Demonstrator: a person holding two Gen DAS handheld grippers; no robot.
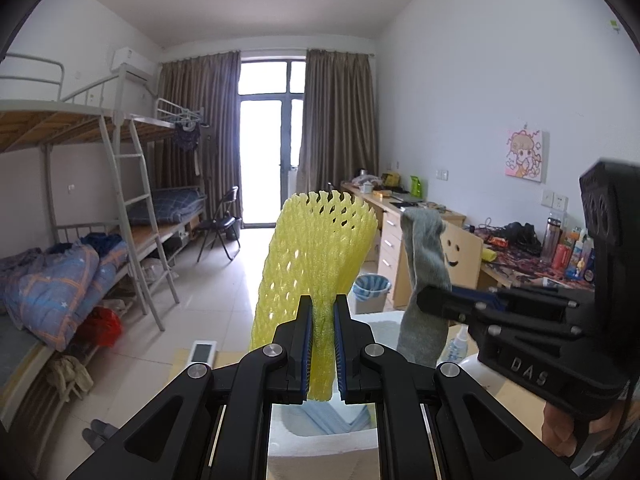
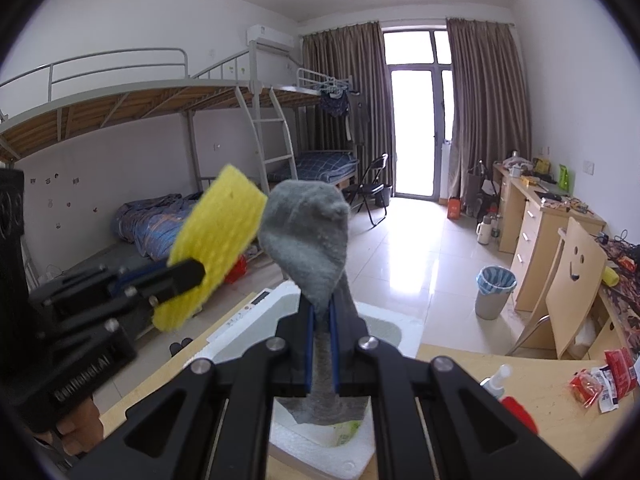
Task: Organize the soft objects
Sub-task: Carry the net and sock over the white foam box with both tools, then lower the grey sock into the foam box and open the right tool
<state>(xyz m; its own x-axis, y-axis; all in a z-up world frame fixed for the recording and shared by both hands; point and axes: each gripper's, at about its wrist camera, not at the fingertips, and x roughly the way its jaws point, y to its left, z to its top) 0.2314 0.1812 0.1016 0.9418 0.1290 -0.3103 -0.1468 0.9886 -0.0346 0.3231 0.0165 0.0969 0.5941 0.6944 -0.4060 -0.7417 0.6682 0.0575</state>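
left gripper point(image 1: 323, 312) pinching net point(image 1: 316, 256), standing upright | right gripper point(image 2: 322, 312) pinching sock point(image 2: 308, 232), upright | box point(image 2: 384, 332) lying just below both

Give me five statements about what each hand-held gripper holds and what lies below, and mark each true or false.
1. The left hand-held gripper is shut on a yellow foam net. True.
2. The right hand-held gripper holds a red cloth. False: it is shut on a grey sock.
3. Both soft things are held up in the air. True.
4. The sock lies flat on the desk. False: it sticks up from the jaws.
5. A white foam box sits below the grippers. True.
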